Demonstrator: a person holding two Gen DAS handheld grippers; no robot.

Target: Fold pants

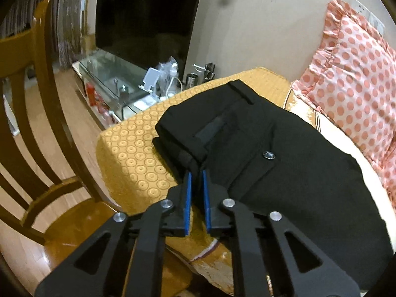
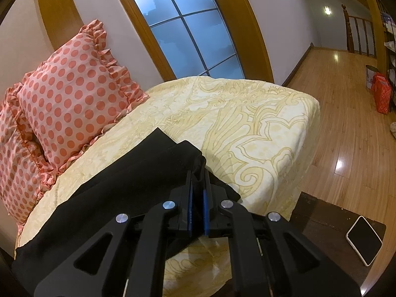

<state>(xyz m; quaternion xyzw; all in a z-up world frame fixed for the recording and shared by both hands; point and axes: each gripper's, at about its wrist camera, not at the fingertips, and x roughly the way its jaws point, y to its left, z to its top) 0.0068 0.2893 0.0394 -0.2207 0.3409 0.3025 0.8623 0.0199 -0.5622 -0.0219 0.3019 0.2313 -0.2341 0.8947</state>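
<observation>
Here the black pants (image 1: 284,163) lie across the bed (image 2: 247,113), waistband end at centre frame in the left view. Our left gripper (image 1: 196,175) has its jaws clenched on the waistband edge; our right gripper (image 2: 198,175) pinches the hem end. We judge the fold needs both ends lifted level and taut, clear of the polka-dot pillow (image 2: 74,99).

The black pants (image 2: 118,188) run off the bottom-left edge, and the right gripper (image 2: 197,173) hides their clamped hem.
</observation>
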